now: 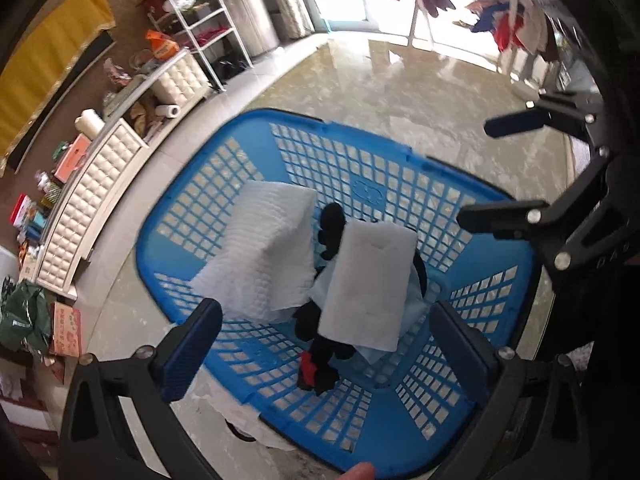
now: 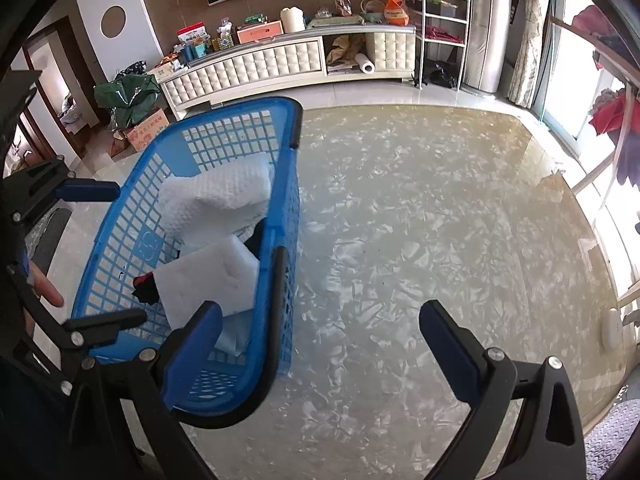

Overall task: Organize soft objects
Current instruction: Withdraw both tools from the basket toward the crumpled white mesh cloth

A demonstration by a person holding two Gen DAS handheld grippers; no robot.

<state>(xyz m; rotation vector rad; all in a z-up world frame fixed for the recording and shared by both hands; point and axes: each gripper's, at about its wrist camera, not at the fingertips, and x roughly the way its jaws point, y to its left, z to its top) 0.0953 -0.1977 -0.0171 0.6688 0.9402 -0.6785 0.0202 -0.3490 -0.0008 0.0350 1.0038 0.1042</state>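
Observation:
A blue plastic laundry basket (image 1: 372, 168) stands on a glossy table and shows in both views (image 2: 288, 184). Inside lie a white quilted cloth (image 1: 260, 248), a flat white foam pad (image 1: 368, 284), a pale blue cloth (image 1: 412, 308) and black fabric with a red patch (image 1: 320, 364). My left gripper (image 1: 324, 344) is open and empty, hovering over the basket's near side. My right gripper (image 2: 320, 336) is open and empty, just right of the basket above the table; it also shows at the right of the left wrist view (image 1: 472, 168).
The glossy beige table (image 2: 420, 220) stretches right of the basket. A white padded cabinet (image 2: 280, 64) with clutter on top lines the far wall. A white shelf rack (image 2: 440, 20) stands beside it. Clothes hang on a rack (image 1: 500, 20) by the bright windows.

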